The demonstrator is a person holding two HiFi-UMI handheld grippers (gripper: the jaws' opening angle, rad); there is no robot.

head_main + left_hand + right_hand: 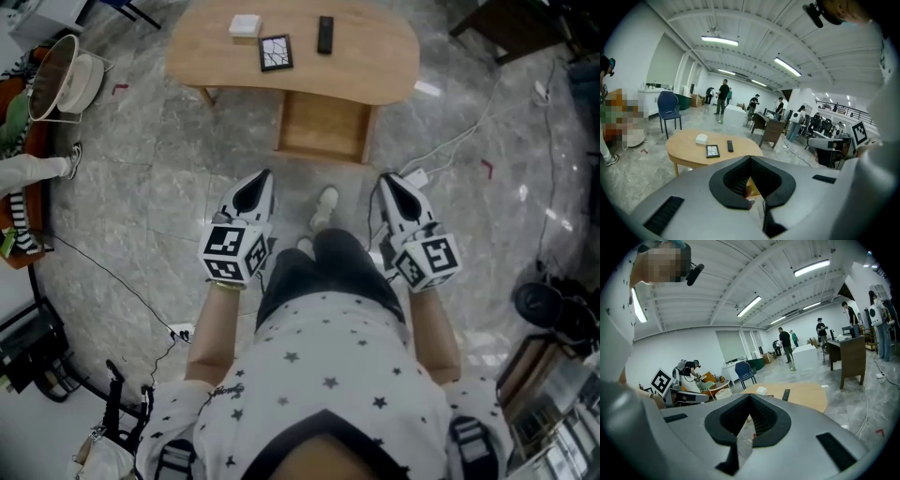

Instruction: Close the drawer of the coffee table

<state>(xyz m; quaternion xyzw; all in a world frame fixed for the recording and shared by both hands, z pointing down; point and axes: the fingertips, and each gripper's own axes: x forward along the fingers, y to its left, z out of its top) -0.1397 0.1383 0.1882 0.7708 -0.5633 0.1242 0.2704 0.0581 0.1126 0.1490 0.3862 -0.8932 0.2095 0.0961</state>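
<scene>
Left hand-held gripper and right hand-held gripper are both clamped closed and empty, facing the open drawer of the bench, I guess to shove it in.

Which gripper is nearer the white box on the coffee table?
Left. The left gripper hangs almost straight in front of the white box, short of the table; the right gripper is well off to its right.

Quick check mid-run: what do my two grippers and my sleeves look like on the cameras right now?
The left gripper and right gripper are matching grey-white tapered shells with black ribbed fingers. Each carries a white cube printed with black square markers. The person wears a white short-sleeved shirt dotted with dark stars.
</scene>
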